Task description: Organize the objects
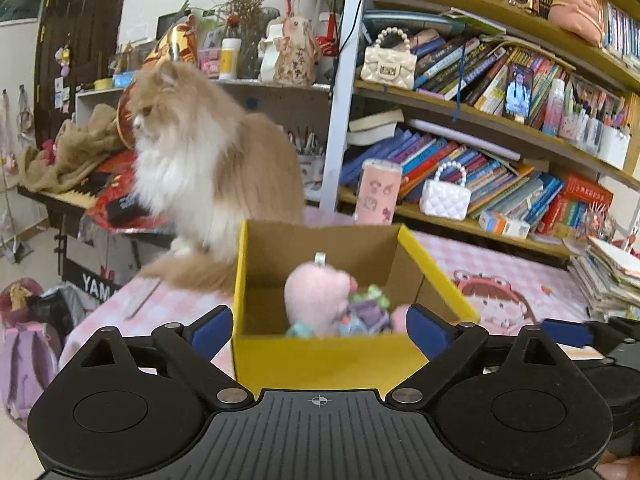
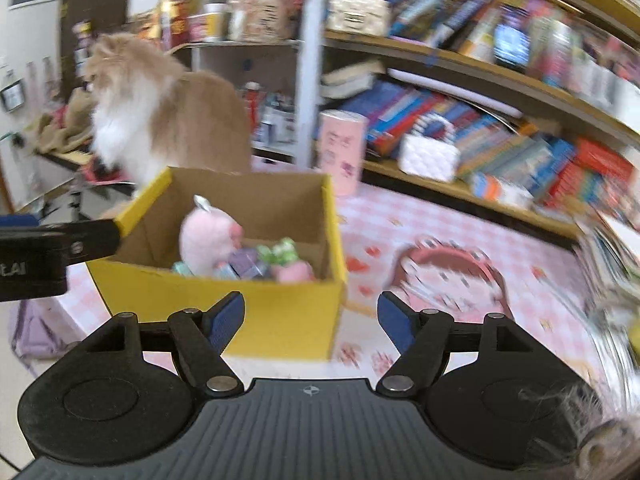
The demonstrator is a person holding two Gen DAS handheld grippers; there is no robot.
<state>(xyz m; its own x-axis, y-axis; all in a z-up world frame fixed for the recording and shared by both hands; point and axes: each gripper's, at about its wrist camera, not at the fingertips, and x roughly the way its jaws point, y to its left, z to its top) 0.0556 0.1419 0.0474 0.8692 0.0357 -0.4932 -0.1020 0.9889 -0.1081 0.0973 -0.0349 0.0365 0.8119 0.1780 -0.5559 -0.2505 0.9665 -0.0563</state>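
Note:
A yellow cardboard box (image 1: 320, 356) stands open on the pink checked table. In it lie a pink plush toy (image 1: 314, 294) and several small toys (image 1: 368, 312). My left gripper (image 1: 318, 326) is open, with its blue pads either side of the box's near wall. In the right wrist view the box (image 2: 280, 316) sits left of centre with the plush (image 2: 206, 238) inside. My right gripper (image 2: 310, 316) is open and empty at the box's near right corner. The left gripper's finger (image 2: 80, 236) shows at the left edge there.
A fluffy orange and white cat (image 1: 208, 168) sits just behind the box at the table's left edge. A pink cylinder (image 1: 378, 192) and a white quilted bag (image 1: 444, 198) stand by the bookshelf (image 1: 500, 120). A paper stack (image 1: 608, 276) lies at the right.

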